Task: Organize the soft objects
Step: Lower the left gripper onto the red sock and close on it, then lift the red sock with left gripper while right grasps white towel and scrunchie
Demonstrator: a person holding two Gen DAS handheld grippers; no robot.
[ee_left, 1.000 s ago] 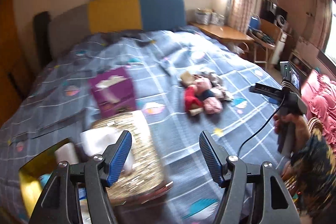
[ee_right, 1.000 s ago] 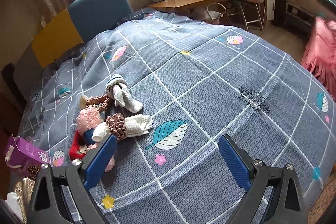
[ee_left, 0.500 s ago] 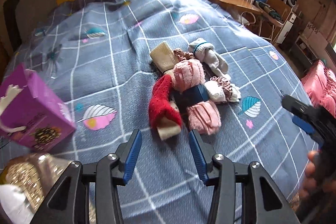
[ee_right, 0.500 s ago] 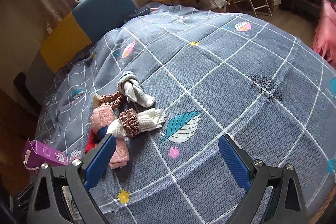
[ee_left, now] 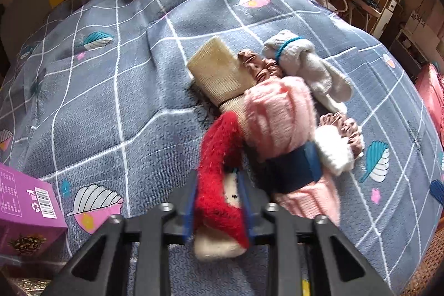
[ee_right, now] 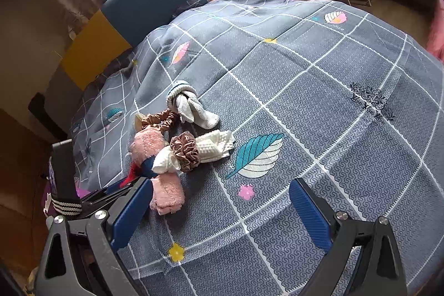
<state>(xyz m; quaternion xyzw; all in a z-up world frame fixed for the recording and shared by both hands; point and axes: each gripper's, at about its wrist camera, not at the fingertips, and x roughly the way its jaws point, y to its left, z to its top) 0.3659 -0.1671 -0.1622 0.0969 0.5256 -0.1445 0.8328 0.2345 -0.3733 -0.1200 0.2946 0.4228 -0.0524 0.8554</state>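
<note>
I'm pinching the red sock [ee_left: 219, 185] with my left tongs [ee_left: 217, 201]; right tongs [ee_right: 219, 210] spread, idle. Beside it, the pile [ee_right: 177, 146] remains unsorted.

Both the left tongs [ee_left: 219, 208] and the right tongs [ee_right: 220, 208] have black angular plastic arms, silver screws and ribbed blue pads [ee_right: 306, 211].
</note>
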